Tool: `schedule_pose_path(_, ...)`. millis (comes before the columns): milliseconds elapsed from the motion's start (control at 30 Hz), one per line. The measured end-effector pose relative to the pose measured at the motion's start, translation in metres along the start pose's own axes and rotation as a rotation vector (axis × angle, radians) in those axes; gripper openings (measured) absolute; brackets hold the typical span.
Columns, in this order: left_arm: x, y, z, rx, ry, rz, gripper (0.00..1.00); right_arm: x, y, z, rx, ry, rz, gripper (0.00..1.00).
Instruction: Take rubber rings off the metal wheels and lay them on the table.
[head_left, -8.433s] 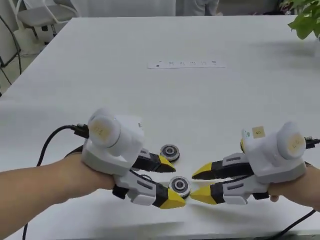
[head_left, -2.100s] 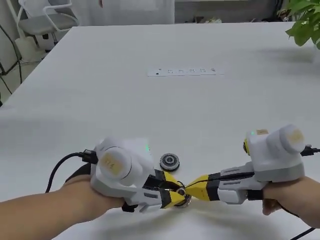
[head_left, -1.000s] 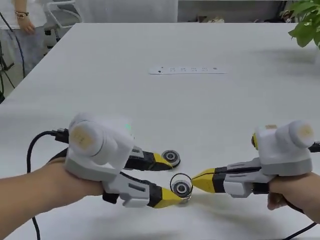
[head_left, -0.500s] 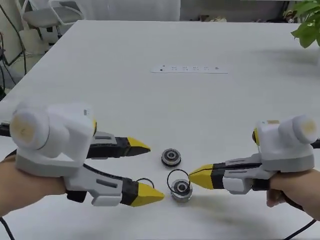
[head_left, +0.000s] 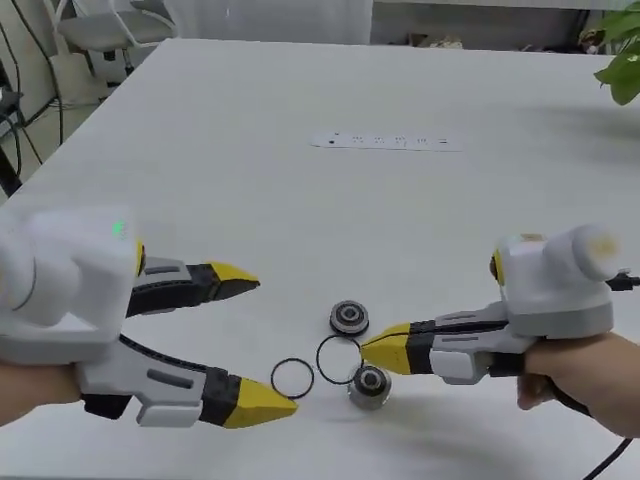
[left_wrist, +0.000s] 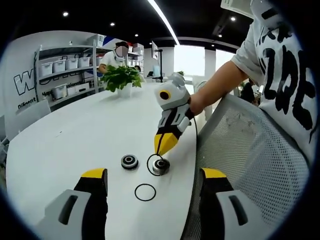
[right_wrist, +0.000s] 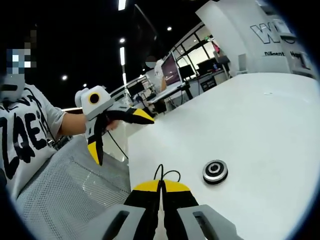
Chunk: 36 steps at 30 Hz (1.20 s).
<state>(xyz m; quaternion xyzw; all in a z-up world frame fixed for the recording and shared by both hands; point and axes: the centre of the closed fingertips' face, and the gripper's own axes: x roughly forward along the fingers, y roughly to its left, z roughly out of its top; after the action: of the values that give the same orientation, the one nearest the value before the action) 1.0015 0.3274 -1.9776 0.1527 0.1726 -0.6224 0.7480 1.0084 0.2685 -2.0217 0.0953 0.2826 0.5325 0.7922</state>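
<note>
We see a smooth, matt white table (head_left: 300, 220). The wheels (head_left: 349, 318) (head_left: 370, 382) look like bright metal with dark centres. Each ring (head_left: 273, 378) (head_left: 319, 358) is thin, dull black rubber. The left gripper (head_left: 276, 346) and right gripper (head_left: 370, 346) have satin white and grey plastic shells with matt yellow tips. The chair (left_wrist: 240, 150) is grey mesh.

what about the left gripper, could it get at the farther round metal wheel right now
Probably yes. The left gripper is open, and bare white table lies between it and the farther round metal wheel. The right gripper, shut on a thin black rubber ring, crowds it slightly.
</note>
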Motion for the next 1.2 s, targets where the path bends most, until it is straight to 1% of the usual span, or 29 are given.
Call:
schedule_pose_path(100, -0.003, 0.003, -0.003, 0.001, 0.004, 0.012, 0.76, 0.007, 0.002, 0.000, -0.005, 0.009, 0.008, 0.00)
schedule_pose_path(133, -0.005, 0.004, -0.005, -0.009, 0.005, 0.019, 0.77, 0.011, 0.003, 0.000, -0.008, 0.014, 0.013, 0.00)
schedule_pose_path(367, -0.011, 0.005, -0.011, -0.020, 0.003, 0.044, 0.83, 0.027, 0.006, -0.006, -0.019, 0.052, 0.019, 0.00)
schedule_pose_path(533, -0.014, 0.006, -0.014, -0.017, 0.008, 0.054, 0.86, 0.039, 0.009, -0.013, -0.033, 0.095, 0.021, 0.00)
schedule_pose_path(633, -0.017, 0.008, -0.014, -0.020, 0.008, 0.061, 0.86, 0.043, 0.005, -0.017, -0.040, 0.112, 0.000, 0.00)
schedule_pose_path(1000, -0.022, 0.010, -0.016, -0.031, 0.008, 0.077, 0.86, 0.050, -0.003, -0.018, -0.037, 0.119, -0.052, 0.00)
schedule_pose_path(1200, -0.022, 0.010, -0.016, -0.036, 0.007, 0.082, 0.86, 0.053, -0.012, -0.020, -0.013, 0.124, -0.091, 0.00)
